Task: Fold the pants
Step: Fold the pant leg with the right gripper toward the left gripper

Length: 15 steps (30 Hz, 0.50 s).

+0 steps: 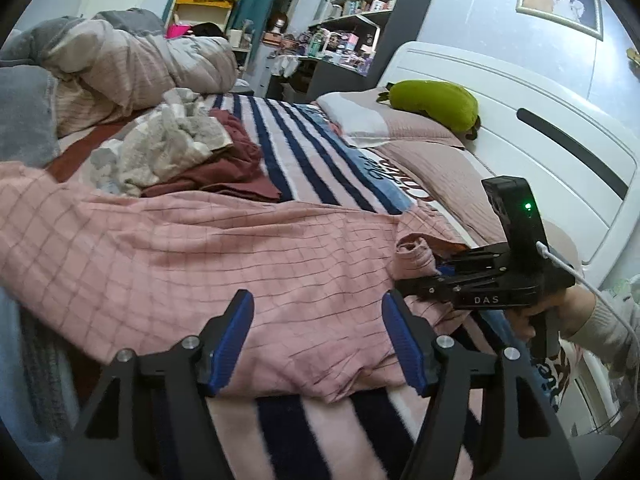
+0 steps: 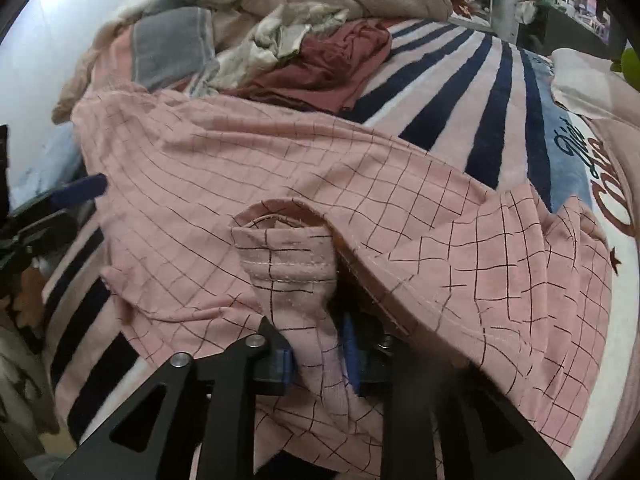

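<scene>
Pink checked pants [image 1: 200, 248] lie spread across the striped blanket [image 1: 288, 148] on a bed. My left gripper [image 1: 318, 340] hovers open over their near edge, blue pads wide apart with nothing pinched. My right gripper [image 2: 316, 350] is at the pants' right end; a stitched hem fold [image 2: 288, 256] runs between its fingers, which stand slightly apart around it. In the left wrist view the right gripper [image 1: 434, 270] shows at the right with that bunched cloth at its tips, held by a person's hand [image 1: 588, 308]. A left finger [image 2: 86, 186] shows at the right wrist view's left edge.
Beyond the pants are a maroon garment [image 1: 232, 168] and a crumpled grey-white cloth [image 1: 160, 148]. A bundled duvet [image 1: 132, 60] fills the back left. A pillow [image 1: 400, 128] with a green plush [image 1: 436, 104] lies by the white headboard [image 1: 520, 100].
</scene>
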### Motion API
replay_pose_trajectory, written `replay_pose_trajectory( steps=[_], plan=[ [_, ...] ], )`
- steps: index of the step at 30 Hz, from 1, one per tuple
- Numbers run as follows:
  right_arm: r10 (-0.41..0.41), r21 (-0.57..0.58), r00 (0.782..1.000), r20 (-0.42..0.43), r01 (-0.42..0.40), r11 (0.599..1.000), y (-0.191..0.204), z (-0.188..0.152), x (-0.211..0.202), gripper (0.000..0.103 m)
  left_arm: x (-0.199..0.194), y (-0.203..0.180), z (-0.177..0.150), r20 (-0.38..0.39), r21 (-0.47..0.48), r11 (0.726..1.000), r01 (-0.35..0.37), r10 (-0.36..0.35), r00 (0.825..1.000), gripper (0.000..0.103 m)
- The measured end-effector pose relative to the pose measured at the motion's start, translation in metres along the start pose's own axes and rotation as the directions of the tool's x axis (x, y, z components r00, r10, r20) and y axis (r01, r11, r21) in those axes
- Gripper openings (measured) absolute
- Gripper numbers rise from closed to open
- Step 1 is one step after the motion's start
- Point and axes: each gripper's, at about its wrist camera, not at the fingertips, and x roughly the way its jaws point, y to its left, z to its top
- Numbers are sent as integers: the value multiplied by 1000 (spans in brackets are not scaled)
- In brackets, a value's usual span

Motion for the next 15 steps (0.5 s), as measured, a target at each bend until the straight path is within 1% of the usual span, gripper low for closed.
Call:
replay_pose_trajectory(
  steps=[1, 4, 6, 9, 11, 13, 15],
  plan=[
    [19, 13, 1000, 13, -19, 1000, -2, -2, -5, 29, 2, -2, 2, -1, 5, 1000, 6, -6, 1000, 63],
    [73, 37, 995, 64, -76, 996, -6, -13, -33, 34, 11, -17, 11, -9, 38, 998, 40, -40, 999, 63],
    [76, 19, 992, 100, -78, 997, -5, -24, -57, 38, 19, -30, 17, -20, 64, 995, 77, -76, 997, 64],
    [39, 48, 987, 155, -47, 998, -18, -39, -85, 40, 33, -50, 24, -43, 108, 987, 116, -112, 993, 64],
    [6, 116, 980, 200, -30, 993, -35, -53, -101, 40, 46, -65, 28, -75, 151, 979, 138, -128, 989, 64],
    [-44, 183, 970, 238, -1, 983, -54, -69, -113, 40, 63, -84, 30, -132, 222, 962, 159, -131, 982, 64],
    [-116, 233, 957, 265, 53, 971, -72, -85, -123, 40, 81, -99, 30, -186, 288, 940, 183, -133, 974, 64]
  ],
)
